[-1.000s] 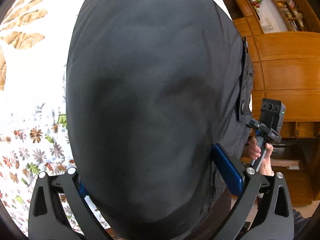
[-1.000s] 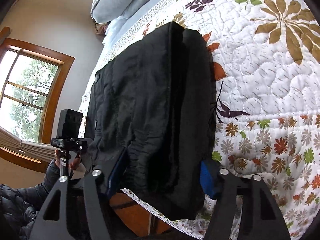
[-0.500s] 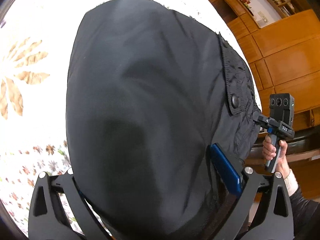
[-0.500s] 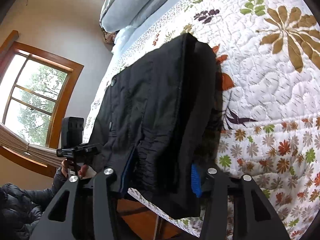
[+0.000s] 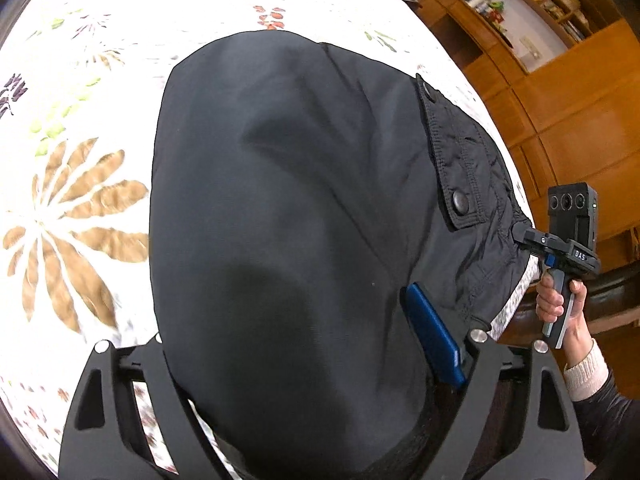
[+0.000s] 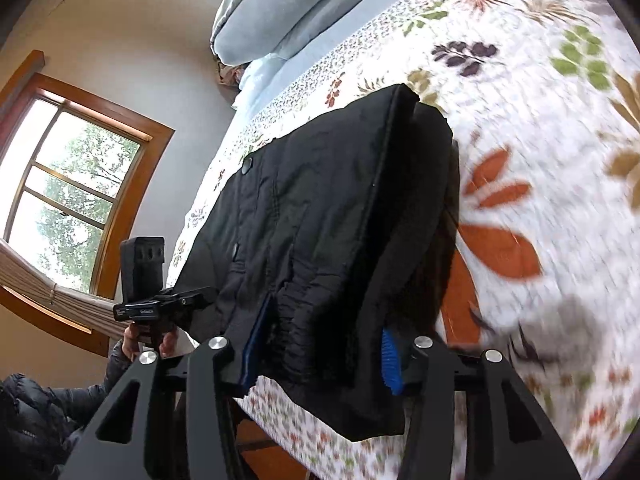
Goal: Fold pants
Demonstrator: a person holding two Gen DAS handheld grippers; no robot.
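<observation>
Black padded pants (image 5: pixel 288 200) lie doubled over on the floral quilt (image 5: pixel 80 128), near the bed's edge. My left gripper (image 5: pixel 304 360) is shut on the near end of the pants; its blue pad (image 5: pixel 434 336) presses the fabric, the other pad is hidden. The pocket flap with a snap (image 5: pixel 460 201) shows on the right. My right gripper (image 6: pixel 320 344) is shut on the thick folded edge of the pants (image 6: pixel 328 216), its blue pads (image 6: pixel 390 362) pressing both sides. Each view shows the other gripper: the right one (image 5: pixel 568 240), the left one (image 6: pixel 152 300).
Grey-blue pillows (image 6: pixel 280 12) lie at the head of the bed. A window with a wooden frame (image 6: pixel 72 192) is on the left wall. Wooden cabinets and shelves (image 5: pixel 560 100) stand beyond the bed's edge. The quilt (image 6: pixel 540 140) stretches wide to the right.
Both grippers have lifted and pulled back with the pants held; more quilt shows around the pants. The right gripper's jaws have closed tighter on the folded edge.
</observation>
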